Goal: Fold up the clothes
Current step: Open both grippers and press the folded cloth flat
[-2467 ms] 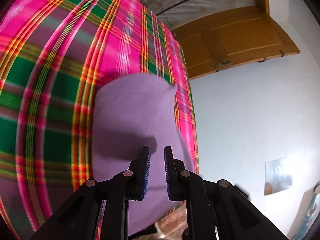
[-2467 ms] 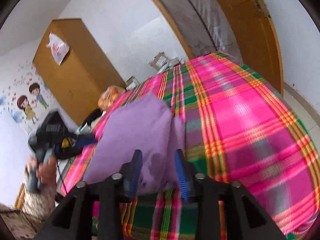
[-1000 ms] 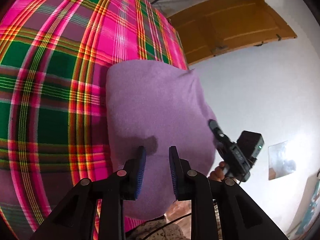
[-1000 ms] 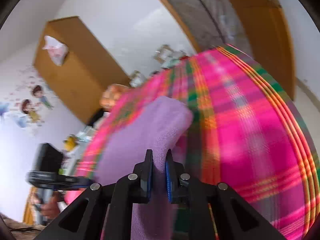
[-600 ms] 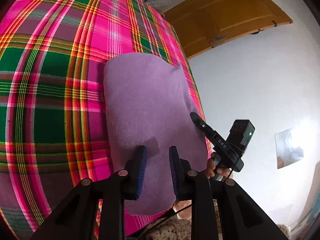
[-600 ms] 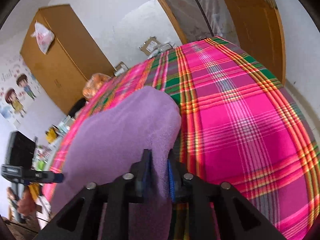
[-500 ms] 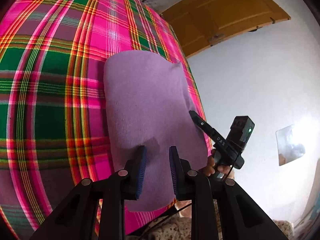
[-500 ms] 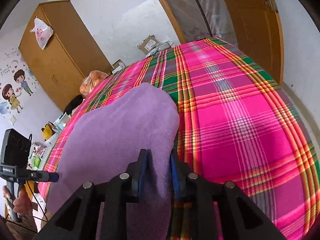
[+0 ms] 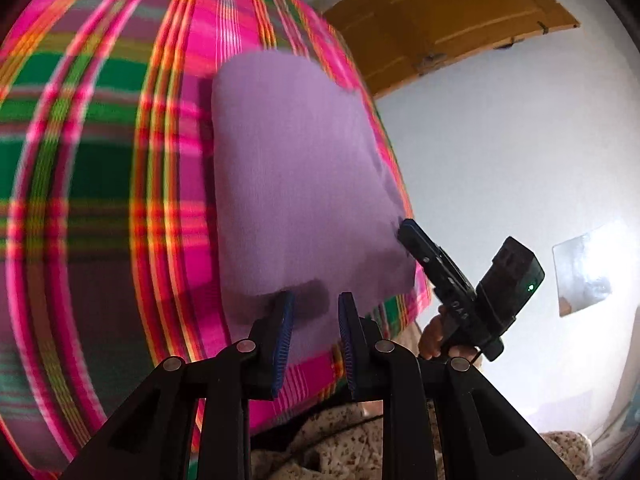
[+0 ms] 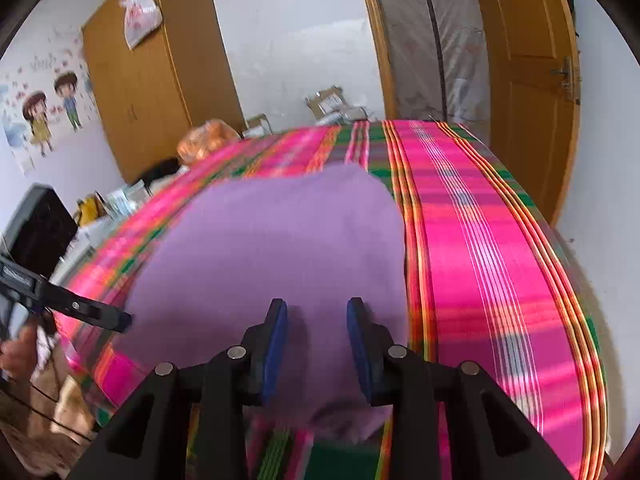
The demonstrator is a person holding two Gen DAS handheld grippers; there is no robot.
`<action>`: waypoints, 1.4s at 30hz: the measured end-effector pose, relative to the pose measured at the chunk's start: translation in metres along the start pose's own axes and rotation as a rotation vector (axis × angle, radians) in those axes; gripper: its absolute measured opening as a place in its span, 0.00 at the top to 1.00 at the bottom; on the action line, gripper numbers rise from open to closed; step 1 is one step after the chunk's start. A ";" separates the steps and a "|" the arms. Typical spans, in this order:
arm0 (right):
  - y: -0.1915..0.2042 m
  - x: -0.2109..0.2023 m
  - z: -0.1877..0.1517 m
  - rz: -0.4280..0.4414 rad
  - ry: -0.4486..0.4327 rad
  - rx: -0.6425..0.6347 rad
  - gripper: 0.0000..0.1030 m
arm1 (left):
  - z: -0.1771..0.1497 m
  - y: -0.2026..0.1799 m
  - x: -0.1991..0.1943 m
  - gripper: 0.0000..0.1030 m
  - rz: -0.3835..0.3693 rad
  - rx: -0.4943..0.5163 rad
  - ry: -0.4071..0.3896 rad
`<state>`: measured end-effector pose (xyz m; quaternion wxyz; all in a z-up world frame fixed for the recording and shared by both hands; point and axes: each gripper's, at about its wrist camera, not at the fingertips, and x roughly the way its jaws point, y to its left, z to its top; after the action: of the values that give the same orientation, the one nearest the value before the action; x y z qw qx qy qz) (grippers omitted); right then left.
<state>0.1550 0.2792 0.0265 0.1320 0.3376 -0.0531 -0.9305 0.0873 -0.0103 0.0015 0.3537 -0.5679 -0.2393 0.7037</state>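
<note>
Right wrist view is showing the plaid bedspread (image 10: 480, 248) filling most of the frame, with the purple garment (image 10: 272, 248) lying flat on it near the edge closest to the person. Ranging from largest to smallest: the bed, then the garment, then the two tools. The garment is lying as a smooth rounded slab with its long axis running away from the person, its far end curved and its near end sitting under the right gripper (image 10: 316, 336), whose jaws are standing spread apart over the cloth and pinching nothing. From the left wrist view the same purple garment (image 9: 296, 168) is stretching straight ahead of the left gripper (image 9: 314, 320), which is also hovering with its jaws parted just above the near hem, gripping nothing. Both tools are sitting at the near end, one toward each side, so neither is clearly the nearer. The cloth is looking thick and doubled, perhaps already folded, though motion blur is making layers hard to count; this could equally be a neat stage between folds or a finished bundle just let go.
</note>
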 end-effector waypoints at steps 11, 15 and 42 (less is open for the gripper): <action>0.005 -0.029 -0.046 -0.087 0.030 -0.003 0.67 | -0.015 0.004 0.017 0.77 0.008 -0.026 0.074; -0.002 -0.038 -0.050 -0.108 0.022 0.026 0.67 | -0.015 0.003 0.008 0.77 -0.011 -0.028 0.044; 0.002 -0.034 -0.020 -0.092 -0.010 0.037 0.64 | -0.011 -0.026 -0.025 0.77 0.038 0.096 -0.131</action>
<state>0.1931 0.2870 0.0328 0.0827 0.3375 -0.0556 -0.9360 0.1067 -0.0134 0.0341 0.3507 -0.5076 -0.2168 0.7565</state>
